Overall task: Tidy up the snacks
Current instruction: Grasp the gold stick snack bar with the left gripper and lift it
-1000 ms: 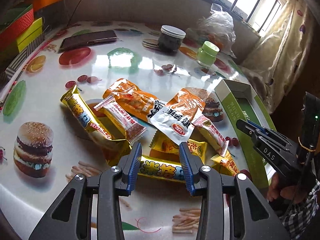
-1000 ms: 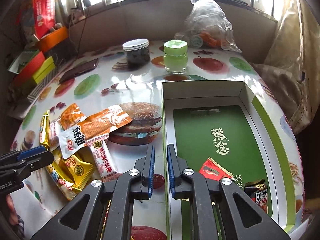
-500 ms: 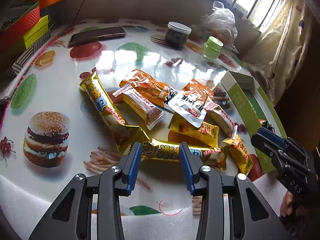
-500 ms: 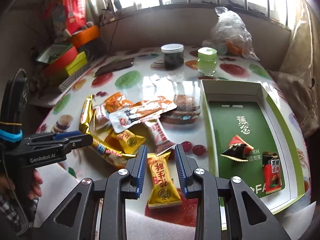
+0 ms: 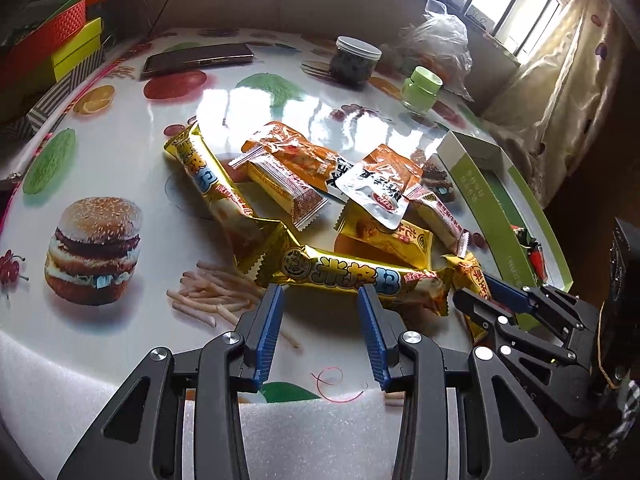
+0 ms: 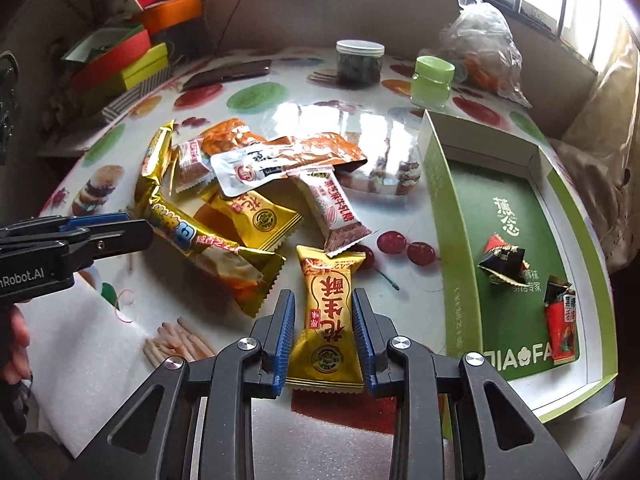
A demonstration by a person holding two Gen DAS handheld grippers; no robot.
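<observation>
A pile of snack packets lies mid-table. My right gripper (image 6: 323,300) is open, its jaws on either side of a yellow peanut-crisp packet (image 6: 329,312) that lies flat on the table. My left gripper (image 5: 320,296) is open and empty, just short of a long gold rice-bar packet (image 5: 352,278). The green box (image 6: 516,216) at the right holds a black triangular packet (image 6: 502,266) and a red-black packet (image 6: 562,324). The right gripper also shows in the left wrist view (image 5: 480,300).
A phone (image 5: 198,58), a dark jar (image 6: 359,62), a green jar (image 6: 433,82) and a plastic bag (image 6: 486,42) stand at the back. Coloured boxes (image 6: 120,68) are stacked at the far left. White foam (image 5: 312,424) pads the near table edge.
Both grippers have pulled back toward the near edge. The right gripper swung left from the box and opened around the peanut-crisp packet. The left gripper stayed open.
</observation>
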